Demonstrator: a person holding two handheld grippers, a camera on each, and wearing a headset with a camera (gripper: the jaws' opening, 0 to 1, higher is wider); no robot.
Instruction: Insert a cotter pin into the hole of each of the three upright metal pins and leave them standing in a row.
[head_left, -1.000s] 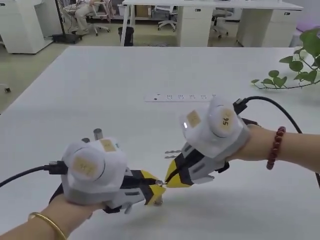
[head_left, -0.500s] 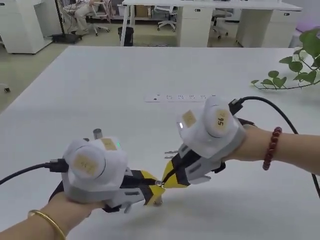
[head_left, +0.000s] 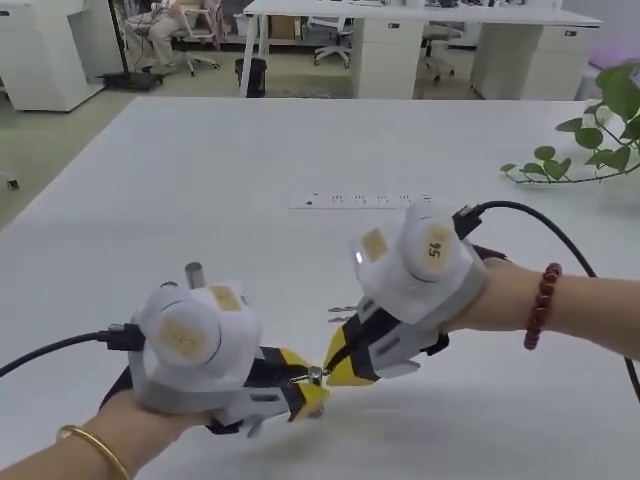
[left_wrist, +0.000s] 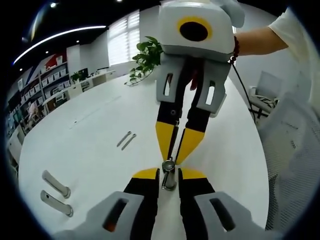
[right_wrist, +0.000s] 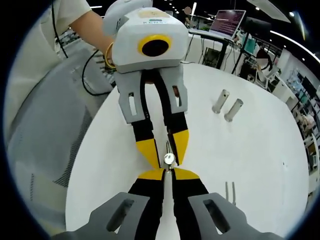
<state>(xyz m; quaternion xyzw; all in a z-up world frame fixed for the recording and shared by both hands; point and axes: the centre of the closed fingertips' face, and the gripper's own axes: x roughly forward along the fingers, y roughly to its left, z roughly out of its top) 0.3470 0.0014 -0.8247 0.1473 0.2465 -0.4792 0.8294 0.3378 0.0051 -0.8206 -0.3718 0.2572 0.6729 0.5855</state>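
Two grippers meet tip to tip low over the white bench (head_left: 200, 180), near its front edge.

- left gripper (left_wrist: 169, 174): jaws clenched on one metal pin (left_wrist: 168, 178), pin upright between the yellow tips, round head just above them. Can't tell if its foot touches the bench.
- right gripper (right_wrist: 169, 174): jaws pinched tight on a thin cotter pin (left_wrist: 174, 139), pointing down at the metal pin's head. Cotter tip is right at the head; can't tell if it's in the hole.
- Head view: both sets of yellow tips are touching or nearly so, held pin between them.
- two other metal pins (right_wrist: 220, 101): standing side by side on the bench, close together, well apart from the held one, beyond the left gripper's body.
- spare cotter pins (left_wrist: 126, 140): a pair lying flat, side by side, near the right gripper.
- power strip (head_left: 365, 198) farther back on the bench, plant (head_left: 590, 140) at the far right edge.
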